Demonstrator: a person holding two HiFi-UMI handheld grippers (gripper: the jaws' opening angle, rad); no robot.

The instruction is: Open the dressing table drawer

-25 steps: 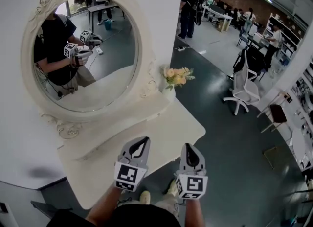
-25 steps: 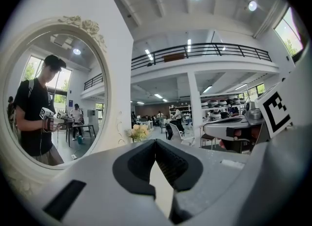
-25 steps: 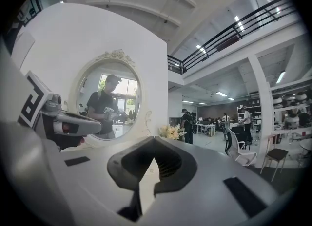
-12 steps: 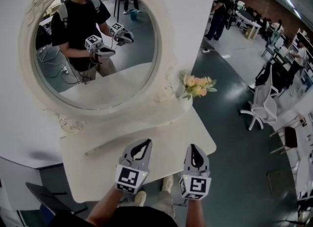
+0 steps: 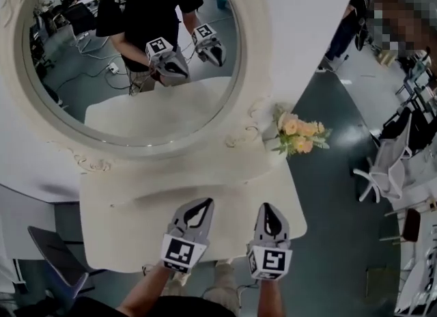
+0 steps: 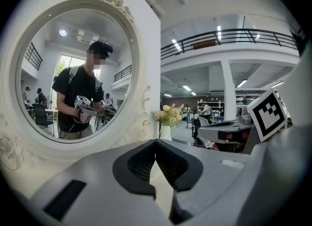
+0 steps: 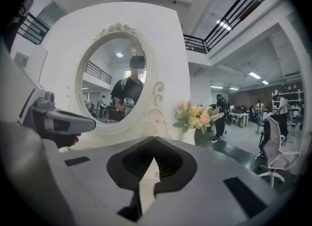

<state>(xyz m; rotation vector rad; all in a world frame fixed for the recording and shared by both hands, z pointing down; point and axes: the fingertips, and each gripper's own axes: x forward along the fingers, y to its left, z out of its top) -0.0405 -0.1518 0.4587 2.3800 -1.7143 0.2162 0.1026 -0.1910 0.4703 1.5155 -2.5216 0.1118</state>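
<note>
The white dressing table (image 5: pixel 130 230) stands below me with its oval mirror (image 5: pixel 136 56) at the back. No drawer front shows in any view; the tabletop hides it from above. My left gripper (image 5: pixel 203 202) hovers over the table's near edge, jaws shut and empty. My right gripper (image 5: pixel 268 207) hangs beside it, a little to the right, also shut and empty. In the left gripper view the jaws (image 6: pixel 155 141) meet at their tips and point at the mirror frame (image 6: pixel 141 122). In the right gripper view the jaws (image 7: pixel 154 138) are closed, facing the mirror (image 7: pixel 114 91).
A vase of peach flowers (image 5: pixel 300 134) stands at the table's back right corner. A dark chair (image 5: pixel 58 261) sits at the lower left and a white office chair (image 5: pixel 386 165) on the dark floor to the right. My shoes (image 5: pixel 179 278) show under the table's edge.
Both grippers have come forward and down over the table's near edge. The mirror and the tabletop now fill more of the head view.
</note>
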